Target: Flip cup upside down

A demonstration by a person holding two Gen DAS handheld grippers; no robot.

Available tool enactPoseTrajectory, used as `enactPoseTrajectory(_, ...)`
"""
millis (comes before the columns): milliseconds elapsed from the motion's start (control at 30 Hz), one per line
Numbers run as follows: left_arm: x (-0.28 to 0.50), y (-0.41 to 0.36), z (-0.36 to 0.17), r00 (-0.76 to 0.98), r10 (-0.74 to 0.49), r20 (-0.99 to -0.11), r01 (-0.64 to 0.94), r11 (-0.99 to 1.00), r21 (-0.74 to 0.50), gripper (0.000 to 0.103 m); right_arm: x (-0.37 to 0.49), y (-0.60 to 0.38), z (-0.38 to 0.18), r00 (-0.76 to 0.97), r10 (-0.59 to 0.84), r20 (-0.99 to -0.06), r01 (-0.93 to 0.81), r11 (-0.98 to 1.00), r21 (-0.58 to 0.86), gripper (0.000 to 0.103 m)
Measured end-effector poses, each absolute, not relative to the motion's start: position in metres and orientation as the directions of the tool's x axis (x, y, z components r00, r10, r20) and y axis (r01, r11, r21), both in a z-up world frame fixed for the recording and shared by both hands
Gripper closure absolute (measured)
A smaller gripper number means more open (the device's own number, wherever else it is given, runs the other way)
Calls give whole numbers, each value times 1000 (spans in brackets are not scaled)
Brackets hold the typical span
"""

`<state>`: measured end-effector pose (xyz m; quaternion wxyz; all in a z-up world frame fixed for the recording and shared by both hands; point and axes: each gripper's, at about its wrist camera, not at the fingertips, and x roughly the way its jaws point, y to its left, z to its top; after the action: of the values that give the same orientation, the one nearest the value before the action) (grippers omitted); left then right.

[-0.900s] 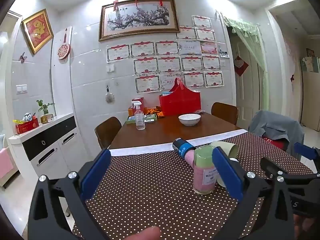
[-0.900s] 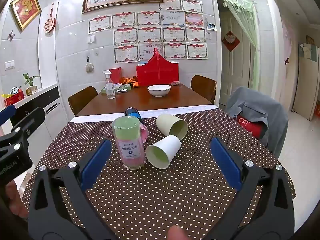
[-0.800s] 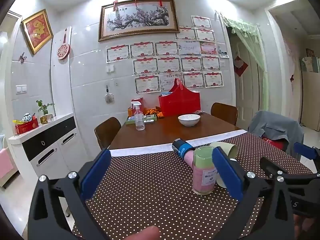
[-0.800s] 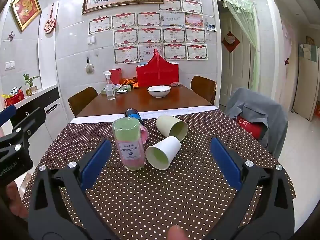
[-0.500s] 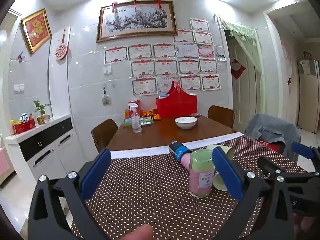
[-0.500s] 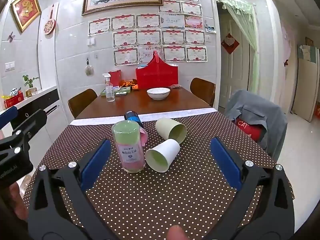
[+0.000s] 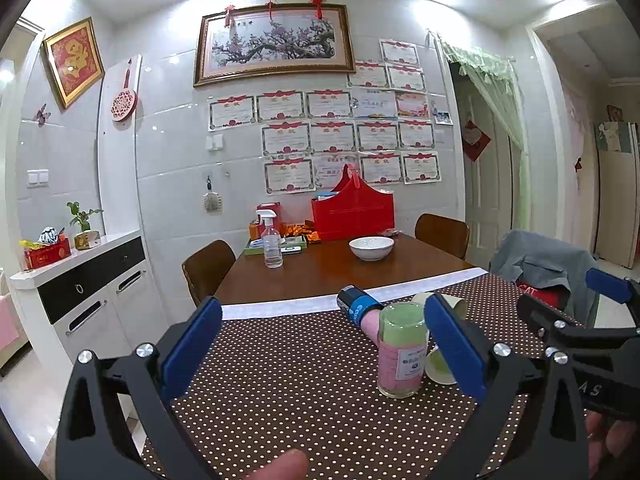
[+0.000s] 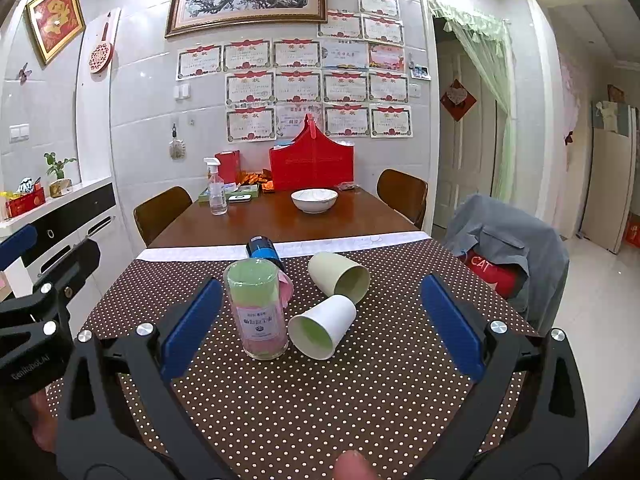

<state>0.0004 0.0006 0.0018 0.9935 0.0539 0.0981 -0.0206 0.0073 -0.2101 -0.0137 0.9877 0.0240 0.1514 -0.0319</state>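
Observation:
Two cups lie on their sides on the dotted brown tablecloth (image 8: 320, 400). The white cup (image 8: 324, 326) has a green inside, its mouth facing me. Behind it lies a pale green cup (image 8: 340, 276), mouth turned right. My right gripper (image 8: 318, 326) is open, hovering before the white cup, nothing between its fingers. In the left wrist view my left gripper (image 7: 324, 344) is open over the cloth, left of the cups; its right finger hides most of the white cup (image 7: 438, 368) and pale green cup (image 7: 452, 302).
A pink jar with a green lid (image 8: 258, 308) stands upright just left of the white cup; a blue-capped pink bottle (image 8: 266, 254) lies behind it. Farther back are a white bowl (image 8: 314, 199), spray bottle (image 8: 216, 192) and red basket (image 8: 312, 164). A draped chair (image 8: 508, 248) stands right.
Both views have edged slightly closer to the table objects; the jar and cups sit a little lower and larger in frame. Nothing on the table has moved and both grippers stay open.

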Motion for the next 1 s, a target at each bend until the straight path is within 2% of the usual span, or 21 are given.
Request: enactPoseTrajectory(1000,3,8,7,979,-31,-200,45,997,66,4,8,-204,-12,955,-51,-291,62,998,30,6)
